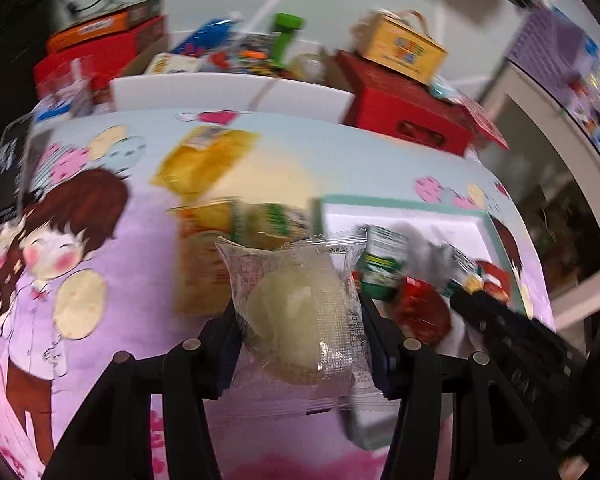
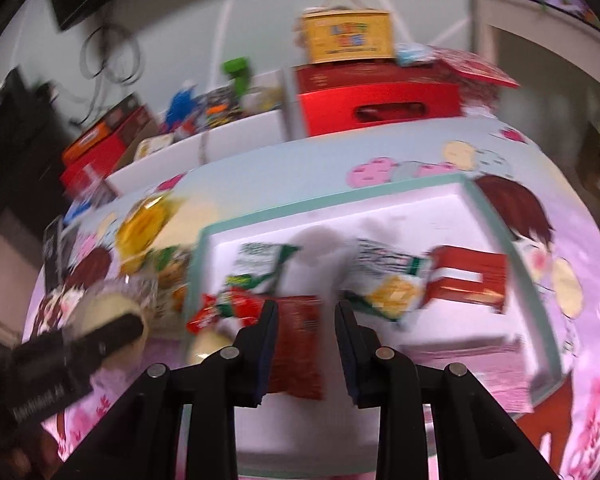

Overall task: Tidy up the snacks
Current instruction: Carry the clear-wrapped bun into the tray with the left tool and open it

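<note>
A cartoon-printed cloth [image 1: 112,240] fills most of both views, pink and pale blue with drawn figures on it. In the right wrist view a white tray [image 2: 380,200] with a teal rim takes up the centre and right of the frame; inside it lie a red box [image 2: 466,280] at the right, two green-and-white packets [image 2: 260,268] in the middle, and a red packet [image 2: 296,344] low in the centre. At the top of both frames sits a clutter of cartons, with a red crate [image 2: 380,104] under a yellow box [image 2: 350,38] (the whole background is blurred). In the left wrist view a yellow bag [image 1: 204,160] lies on the cloth above centre, left of the tray. The left gripper [image 1: 300,332], low in the centre of its frame, is closed on a clear-wrapped bun [image 1: 296,316], its jaws pressing the wrapper from both sides, held above the cloth just left of the tray's edge. The right gripper [image 2: 306,312] stands parted with nothing between its fingers, above the red packet in the tray's near part.
</note>
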A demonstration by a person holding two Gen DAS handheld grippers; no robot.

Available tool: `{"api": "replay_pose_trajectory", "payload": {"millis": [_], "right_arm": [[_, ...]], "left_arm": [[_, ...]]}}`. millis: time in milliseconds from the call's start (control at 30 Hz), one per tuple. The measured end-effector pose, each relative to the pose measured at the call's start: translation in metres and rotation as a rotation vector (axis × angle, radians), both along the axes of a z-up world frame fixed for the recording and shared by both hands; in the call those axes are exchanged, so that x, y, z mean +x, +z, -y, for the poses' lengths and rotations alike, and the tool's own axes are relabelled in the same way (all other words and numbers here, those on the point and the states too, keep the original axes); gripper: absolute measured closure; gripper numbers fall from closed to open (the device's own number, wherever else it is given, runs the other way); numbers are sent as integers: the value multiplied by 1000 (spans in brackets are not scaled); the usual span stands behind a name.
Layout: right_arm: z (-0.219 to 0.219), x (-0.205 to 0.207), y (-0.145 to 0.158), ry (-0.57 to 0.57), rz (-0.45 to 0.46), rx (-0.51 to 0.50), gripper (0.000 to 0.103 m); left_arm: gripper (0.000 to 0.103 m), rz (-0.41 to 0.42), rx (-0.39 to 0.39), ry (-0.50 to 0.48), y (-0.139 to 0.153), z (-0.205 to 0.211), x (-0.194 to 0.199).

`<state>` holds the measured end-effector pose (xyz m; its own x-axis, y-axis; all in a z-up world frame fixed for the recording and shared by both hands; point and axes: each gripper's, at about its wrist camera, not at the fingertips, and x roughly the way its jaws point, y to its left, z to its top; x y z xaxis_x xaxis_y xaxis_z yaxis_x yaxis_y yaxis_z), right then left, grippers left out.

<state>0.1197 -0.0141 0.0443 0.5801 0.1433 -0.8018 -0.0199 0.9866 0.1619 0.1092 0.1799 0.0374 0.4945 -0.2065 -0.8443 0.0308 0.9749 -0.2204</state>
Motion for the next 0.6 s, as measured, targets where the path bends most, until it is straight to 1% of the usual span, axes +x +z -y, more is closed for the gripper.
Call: {"api": "replay_pose_trajectory", "payload": {"millis": [100,233,400,533,600], "right_arm": [[20,-1,3,-63,-8,0,71],[36,-4,9,-110,4,3,71],[42,-5,11,-120,3,13,71],[42,-6,10,-116,1,17,71],[42,-6,10,-113,1,17,71]], "left_arm": [[47,-9,14,-53,-2,21,-1],[47,-23,34,-113,-5,43,-5],[47,-49,34,-184,-11,66,-9],[47,-65,69,-204,-18,78,-12],[47,-74,68,-224,-21,84,-13]]}}
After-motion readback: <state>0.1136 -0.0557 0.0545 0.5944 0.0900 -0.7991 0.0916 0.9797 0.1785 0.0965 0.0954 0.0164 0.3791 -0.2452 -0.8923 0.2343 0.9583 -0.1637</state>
